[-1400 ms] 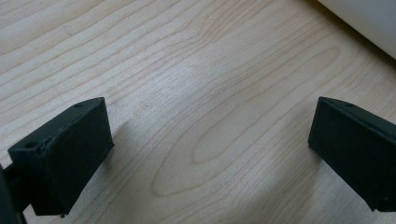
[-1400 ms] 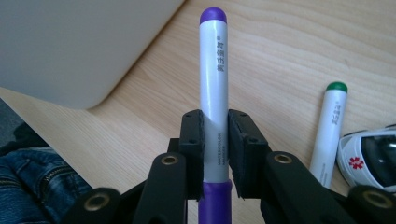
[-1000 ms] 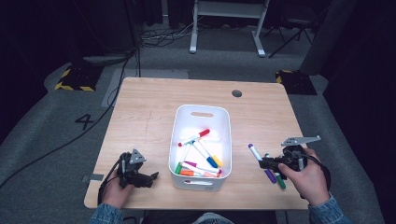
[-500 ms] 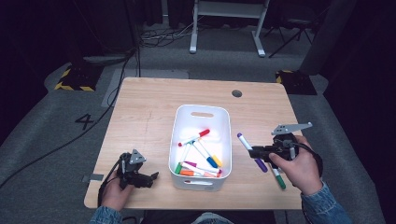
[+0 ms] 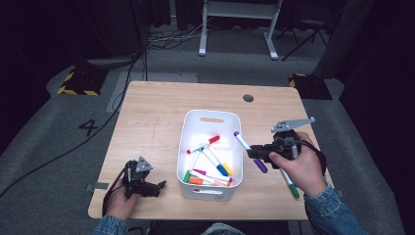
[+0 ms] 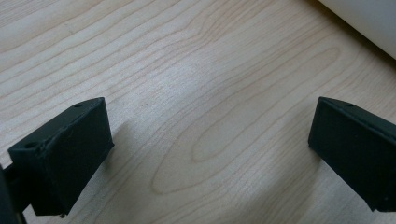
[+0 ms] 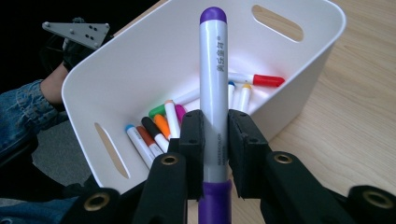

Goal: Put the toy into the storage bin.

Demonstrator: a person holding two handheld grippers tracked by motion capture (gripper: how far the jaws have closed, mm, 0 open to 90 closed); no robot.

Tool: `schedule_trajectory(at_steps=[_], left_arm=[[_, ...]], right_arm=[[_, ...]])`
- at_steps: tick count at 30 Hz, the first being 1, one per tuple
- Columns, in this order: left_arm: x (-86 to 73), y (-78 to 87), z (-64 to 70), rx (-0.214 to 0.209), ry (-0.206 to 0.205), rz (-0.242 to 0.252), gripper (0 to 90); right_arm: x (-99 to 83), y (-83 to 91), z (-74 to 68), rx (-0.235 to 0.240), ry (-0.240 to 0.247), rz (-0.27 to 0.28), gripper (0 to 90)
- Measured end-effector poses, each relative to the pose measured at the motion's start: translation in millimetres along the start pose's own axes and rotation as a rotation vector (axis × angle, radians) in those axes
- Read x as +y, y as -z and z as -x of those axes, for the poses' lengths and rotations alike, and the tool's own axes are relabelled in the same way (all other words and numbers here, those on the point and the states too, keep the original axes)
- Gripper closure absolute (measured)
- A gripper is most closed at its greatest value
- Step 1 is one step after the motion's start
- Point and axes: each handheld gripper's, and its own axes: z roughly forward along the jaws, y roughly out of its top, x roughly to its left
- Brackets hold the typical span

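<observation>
Your right gripper's fingers are clamped on the purple marker at its lower barrel, and its capped tip reaches over the right rim of the white bin. Loose markers lie inside the bin. A green marker lies on the bench beside your right hand. Your left gripper rests low on the bench left of the bin, fingers spread wide around nothing.
</observation>
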Motion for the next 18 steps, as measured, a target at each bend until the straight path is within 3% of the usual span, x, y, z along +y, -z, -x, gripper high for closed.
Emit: schedule_trajectory(at_steps=[18], left_arm=[[0.0,-0.1,-0.5,-0.001,-0.006,0.004,0.0]], right_arm=[[23.3,-32.7,-23.1,0.061,0.038,0.000,77.2]])
